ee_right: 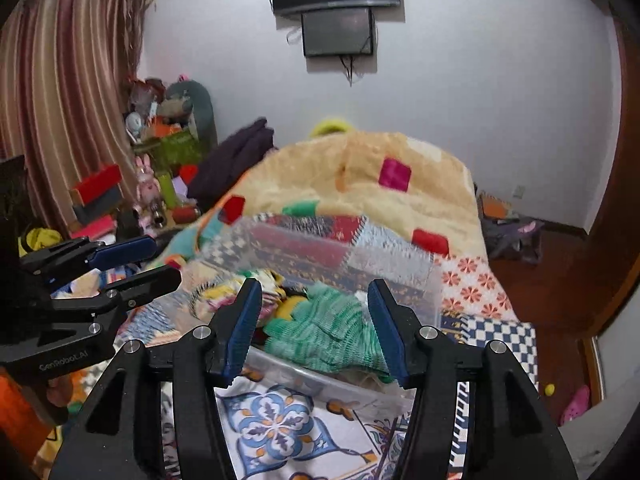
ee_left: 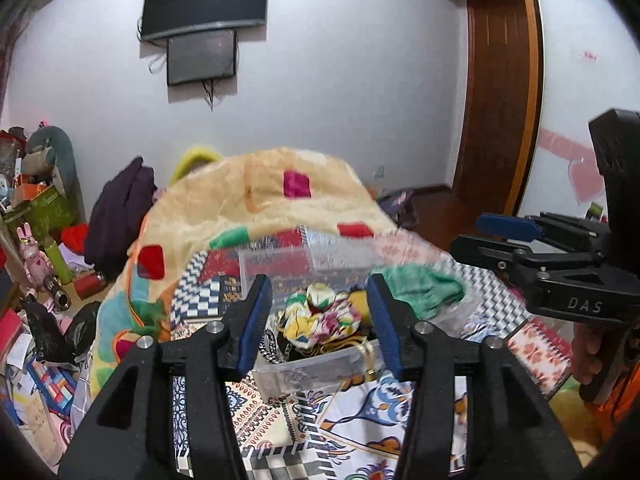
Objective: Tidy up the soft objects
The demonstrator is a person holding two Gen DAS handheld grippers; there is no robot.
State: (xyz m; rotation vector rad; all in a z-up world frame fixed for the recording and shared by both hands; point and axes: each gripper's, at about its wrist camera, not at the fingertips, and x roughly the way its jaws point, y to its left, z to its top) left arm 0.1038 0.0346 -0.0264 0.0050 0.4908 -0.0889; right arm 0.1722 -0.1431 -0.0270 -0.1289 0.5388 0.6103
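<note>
Clear, ribbed plastic bin (ee_left: 308, 264) on patterned bedsheet (ee_right: 276, 428), holding crumpled floral fabric (ee_left: 320, 316) and fuzzy green knit cloth (ee_right: 332, 332). Left gripper (ee_left: 320, 320) and right gripper (ee_right: 316, 328) both spread wide, gripping nothing.

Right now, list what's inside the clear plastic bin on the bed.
Clear plastic bin holds a floral fabric bundle and a green knitted cloth; dark items underneath are mostly covered.

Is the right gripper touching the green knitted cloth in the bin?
Apart. In the left wrist view the right gripper hangs open above and right of the green knitted cloth, with patterned bedding visible between them.
</note>
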